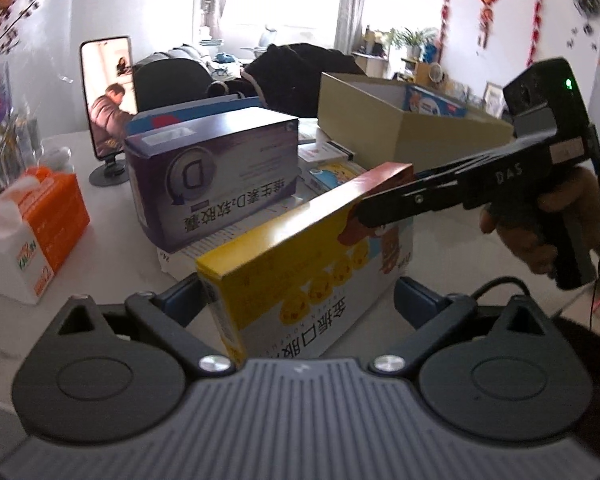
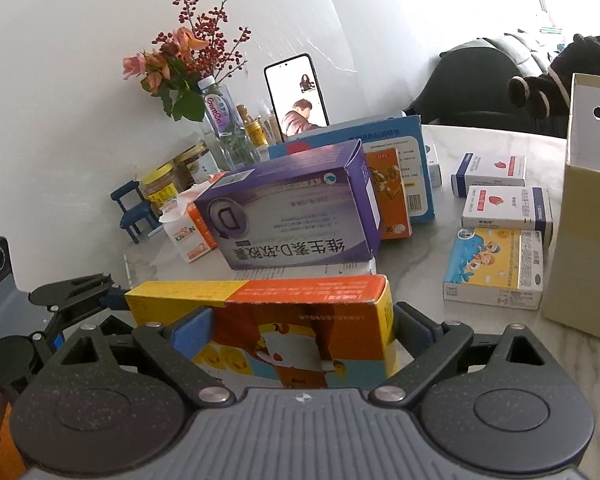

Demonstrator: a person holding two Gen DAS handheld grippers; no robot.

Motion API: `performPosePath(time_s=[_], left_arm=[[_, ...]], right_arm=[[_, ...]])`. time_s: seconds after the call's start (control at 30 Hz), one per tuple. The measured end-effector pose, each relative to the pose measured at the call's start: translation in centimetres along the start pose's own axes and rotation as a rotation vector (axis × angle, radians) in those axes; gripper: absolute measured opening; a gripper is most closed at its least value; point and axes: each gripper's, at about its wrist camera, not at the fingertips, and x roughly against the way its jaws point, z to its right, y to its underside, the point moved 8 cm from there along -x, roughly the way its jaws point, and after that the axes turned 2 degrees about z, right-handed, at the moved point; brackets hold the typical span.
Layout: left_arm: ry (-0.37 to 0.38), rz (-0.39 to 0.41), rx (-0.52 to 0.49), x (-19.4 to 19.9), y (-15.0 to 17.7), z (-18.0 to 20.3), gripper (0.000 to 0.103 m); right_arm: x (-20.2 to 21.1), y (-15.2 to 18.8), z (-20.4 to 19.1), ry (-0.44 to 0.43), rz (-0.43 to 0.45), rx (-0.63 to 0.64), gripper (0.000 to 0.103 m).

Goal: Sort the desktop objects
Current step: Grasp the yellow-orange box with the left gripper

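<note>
The right tongs (image 2: 300,322) hold the yellow and orange box (image 2: 284,320) by its orange end, with 1 blue pad (image 2: 192,330) pressed on its left side and the other finger tight against its right side. In the left view the right tongs (image 1: 364,210) come in from the right, gripped by a hand (image 1: 548,220), and pinch the far red end of the same yellow and orange box (image 1: 300,272). The left tongs (image 1: 300,300) sit wide, 1 finger on each side of the near yellow end; the left pad (image 1: 180,296) looks close to the box and the right pad (image 1: 416,300) stands apart from it. The box is tilted, with its far end higher. Just behind it a purple box (image 1: 216,176) lies on top of a flat white box (image 1: 220,244). Left of these sits an orange tissue pack (image 1: 32,232), and behind it a phone (image 1: 108,92) stands on a stand. To the right is a big open cardboard box (image 1: 412,128) on the white table (image 2: 440,332), with 3 small boxes (image 2: 496,268) lying near it. Flowers (image 2: 180,60) stand in a vase by the wall
</note>
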Motion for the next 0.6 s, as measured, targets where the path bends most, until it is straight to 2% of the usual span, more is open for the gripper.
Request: performPosePath(time_s=[0.4,0.57,0.6], left_arm=[[0.010,-0.092,-0.183,-2.1,-0.9,1.9,0.088],[0.036,-0.148,-0.254,-3.2,-1.3,2.9,0.075],[0.037,-0.160,-0.267,-3.4,-1.4,3.0,0.070]], right_arm=[[1.7,1.8,0.4,-0.025,-0.021,-0.032,0.095],[2.4,2.2,0.8,-0.018,-0.016,-0.039,0.093],[2.5,2.2,0.9,-0.018,-0.015,-0.043,0.093]])
